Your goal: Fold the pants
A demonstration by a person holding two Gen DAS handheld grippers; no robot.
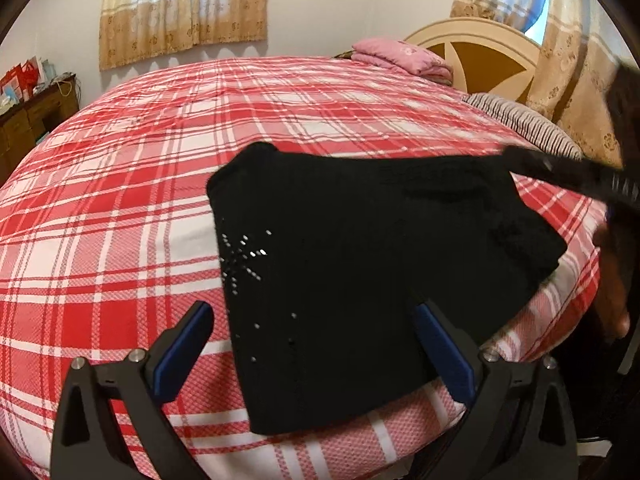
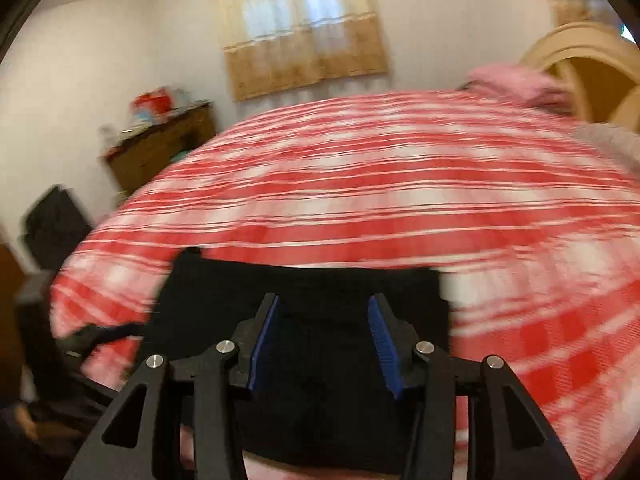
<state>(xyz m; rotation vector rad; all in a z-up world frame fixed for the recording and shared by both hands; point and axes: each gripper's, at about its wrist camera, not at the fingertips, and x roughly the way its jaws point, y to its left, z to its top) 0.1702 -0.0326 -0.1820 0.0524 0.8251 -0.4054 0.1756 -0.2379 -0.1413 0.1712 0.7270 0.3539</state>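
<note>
Left gripper (image 1: 314,344) sits low over the near edge of the bed, jaws spread wide, nothing clamped; the black pants (image 1: 360,260) lie under and between its blue pads (image 1: 184,354), but the pads don't press on the cloth. Right gripper (image 2: 323,344) also has its jaws parted, about halfway, blue pads (image 2: 262,350) clear of the fabric, nothing pinched between them. Right wrist view is heavily motion-blurred, so edges there are rough. Pants are folded into a compact dark block, lying flat on the red-and-white plaid bedspread (image 1: 140,200) near the front edge of the bed; small shiny studs (image 1: 244,252) show on the left part of the block. In the left wrist view the right gripper's black finger (image 1: 560,172) reaches in from the right edge over the far right corner of the pants; contact can't be confirmed. Part of a hand (image 1: 612,280) shows at the right border, blurred. Far end of the bed: folded pink blanket (image 1: 400,56) by the cream-and-brown headboard (image 1: 480,52), striped pillow (image 1: 524,124) just beside it on the right. Beige curtains (image 1: 184,8) on the back wall, wooden dresser (image 1: 36,116) with clutter at left.
</note>
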